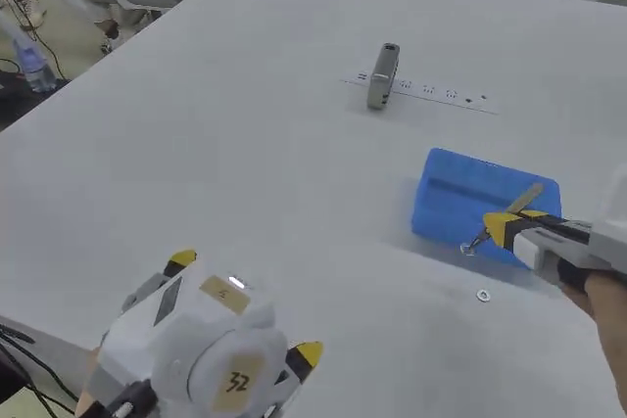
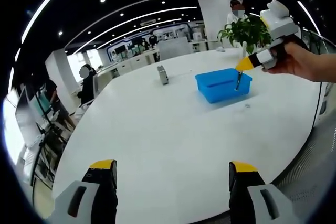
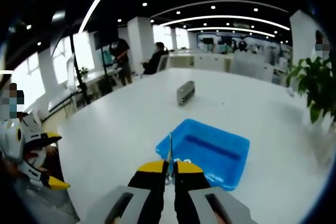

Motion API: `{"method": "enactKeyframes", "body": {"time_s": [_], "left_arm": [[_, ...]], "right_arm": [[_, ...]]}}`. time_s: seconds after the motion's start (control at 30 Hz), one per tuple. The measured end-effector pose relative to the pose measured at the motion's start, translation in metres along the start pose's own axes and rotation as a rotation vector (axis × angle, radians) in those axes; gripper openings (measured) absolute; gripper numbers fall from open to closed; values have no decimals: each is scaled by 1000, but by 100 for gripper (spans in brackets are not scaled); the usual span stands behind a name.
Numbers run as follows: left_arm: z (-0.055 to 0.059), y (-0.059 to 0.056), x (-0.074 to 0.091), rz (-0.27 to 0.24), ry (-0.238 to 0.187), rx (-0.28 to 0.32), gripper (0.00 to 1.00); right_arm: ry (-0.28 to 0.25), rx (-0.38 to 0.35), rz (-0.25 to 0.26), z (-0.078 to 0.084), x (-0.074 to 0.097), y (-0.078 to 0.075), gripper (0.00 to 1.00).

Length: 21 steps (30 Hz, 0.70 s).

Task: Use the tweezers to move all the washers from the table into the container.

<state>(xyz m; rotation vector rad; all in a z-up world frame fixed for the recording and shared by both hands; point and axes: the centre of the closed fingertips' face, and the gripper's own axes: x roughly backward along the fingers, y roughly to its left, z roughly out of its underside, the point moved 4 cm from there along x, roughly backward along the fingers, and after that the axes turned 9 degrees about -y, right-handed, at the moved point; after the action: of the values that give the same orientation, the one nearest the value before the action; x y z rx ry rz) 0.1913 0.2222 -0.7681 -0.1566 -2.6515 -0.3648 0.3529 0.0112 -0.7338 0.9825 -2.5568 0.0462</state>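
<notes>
- Right now, in the head view, my right gripper [image 1: 509, 229] has its fingers clenched on the slim metal tweezers [image 1: 478, 239]. Their tips hang at the near wall of the blue rectangular plastic container [image 1: 485, 193]. Something tiny glints at the tips, too small for me to call.
- One small silver ring washer [image 1: 483, 295] lies on the white desk [image 1: 245, 163], just beside the container's near side. My left gripper [image 1: 243, 305] sits low at the near-left, well apart from the work.
- From the left gripper view, its own fingers [image 2: 105, 174] are released, spread wide with nothing between them. Bare desk runs from them to the container [image 2: 223, 85], with the right gripper [image 2: 247, 64] above its rim.
- From the right gripper view, the tweezers [image 3: 169, 153] run straight out of the shut fingers [image 3: 152, 169] toward the container [image 3: 210, 150]. A grey metal block [image 3: 185, 92] stands well beyond it.
- Risk, as I judge it: the flat washer may skate away under the tweezer tips, or spring out if pinched off-centre. Dragging the tips could also nudge the container.
- Room: the desk is open around the washer except on the container side, so I would approach from the near side.
</notes>
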Motion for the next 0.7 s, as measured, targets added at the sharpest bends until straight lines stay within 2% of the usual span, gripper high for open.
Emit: {"method": "enactKeyframes", "body": {"time_s": [0.47,0.57,0.7], "left_arm": [[0,0,1,-1,-2,4,90],[-1,1,1,-6,-14,12,90],[0,1,1,-1,-6,4,90]], "right_arm": [[-43,13,14,-19,-5,-5,1],[-49,28,18,-24,-7,-9,1],[-71,23,29,-31,-9,-14,1]]}}
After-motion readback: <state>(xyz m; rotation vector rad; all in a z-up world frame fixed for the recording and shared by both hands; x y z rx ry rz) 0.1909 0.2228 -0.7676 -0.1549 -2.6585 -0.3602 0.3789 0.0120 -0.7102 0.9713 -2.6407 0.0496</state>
